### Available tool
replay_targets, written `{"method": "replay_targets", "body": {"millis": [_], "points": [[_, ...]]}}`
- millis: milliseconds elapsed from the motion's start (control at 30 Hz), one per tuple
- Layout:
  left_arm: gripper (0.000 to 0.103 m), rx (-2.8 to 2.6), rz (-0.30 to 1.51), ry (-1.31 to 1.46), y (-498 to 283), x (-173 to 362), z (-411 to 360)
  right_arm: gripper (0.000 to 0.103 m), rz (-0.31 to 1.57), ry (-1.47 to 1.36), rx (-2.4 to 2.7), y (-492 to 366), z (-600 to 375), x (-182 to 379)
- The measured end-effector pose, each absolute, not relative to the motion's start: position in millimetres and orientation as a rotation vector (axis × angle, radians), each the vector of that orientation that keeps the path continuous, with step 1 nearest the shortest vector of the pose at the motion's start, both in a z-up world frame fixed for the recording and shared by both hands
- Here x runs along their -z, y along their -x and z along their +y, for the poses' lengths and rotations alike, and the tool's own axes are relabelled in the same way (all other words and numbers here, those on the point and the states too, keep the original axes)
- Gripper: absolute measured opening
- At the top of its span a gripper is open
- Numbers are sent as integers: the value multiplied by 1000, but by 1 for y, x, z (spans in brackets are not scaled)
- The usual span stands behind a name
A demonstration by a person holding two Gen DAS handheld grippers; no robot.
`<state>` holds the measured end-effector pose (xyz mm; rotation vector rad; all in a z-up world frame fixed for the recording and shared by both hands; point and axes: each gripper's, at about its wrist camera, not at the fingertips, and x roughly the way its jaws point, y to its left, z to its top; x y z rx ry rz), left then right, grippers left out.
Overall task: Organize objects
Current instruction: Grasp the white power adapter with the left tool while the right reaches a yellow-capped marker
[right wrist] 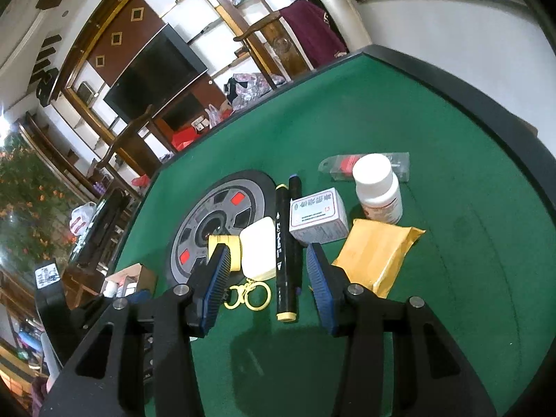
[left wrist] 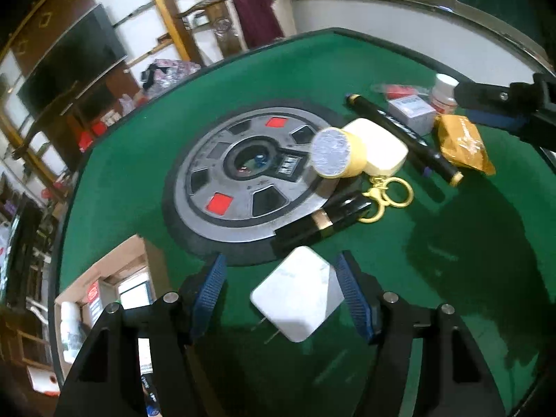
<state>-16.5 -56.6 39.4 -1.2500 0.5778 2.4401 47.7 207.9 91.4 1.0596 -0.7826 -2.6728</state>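
A white plug adapter (left wrist: 299, 299) lies on the green felt table (left wrist: 132, 180) between the open fingers of my left gripper (left wrist: 283, 299), not gripped. Beyond it lie a black lighter (left wrist: 323, 222), a yellow tape roll (left wrist: 338, 153), a cream case (left wrist: 380, 149) with gold key rings (left wrist: 389, 196), a black marker (left wrist: 405, 137), a yellow packet (left wrist: 462, 144), a small white box (left wrist: 411, 109) and a white bottle (left wrist: 444, 92). My right gripper (right wrist: 269, 279) is open above the marker (right wrist: 285, 250), case (right wrist: 258, 252), tape (right wrist: 227, 246) and key rings (right wrist: 252, 295). The packet (right wrist: 377, 253), box (right wrist: 318, 215) and bottle (right wrist: 378, 189) lie to its right.
A round grey dial panel (left wrist: 243, 173) sits in the table's middle. A clear packet with red contents (right wrist: 351, 166) lies behind the bottle. An open cardboard box (left wrist: 100, 299) with bottles stands off the table's left edge. Chairs, shelves and a television stand beyond.
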Motion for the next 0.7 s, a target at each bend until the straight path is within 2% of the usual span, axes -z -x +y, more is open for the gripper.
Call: {"method": "replay_targets", "body": {"millis": [67,167,200,300,367,433,700], "points": [[60,-2377,584,1288,15,-34,-55,44,-785,-1058,2674,-48,207,-91],[60,-2331,732,1291,8,-19,-47,44,-777,-1064,2671,-47,205,-91],[60,-2335,730,1270,6,-19,-47,44,-770,-1068,2669,-47,203,-90],[57,-2331,657,1323,7,-20,-51,44,-745,-1074,2669,-45,199,-89],[46,-2341,615,1328,7,-23,-53,44,-729,-1077,2668,-45,196,-89],[40,-2355,547,1336,6,-28,-56,44,-707,-1082,2675,-44,194,-88],[39,-2424,401,1281,-21,-48,-62,44,-730,-1113,2678,-40,199,-82]]}}
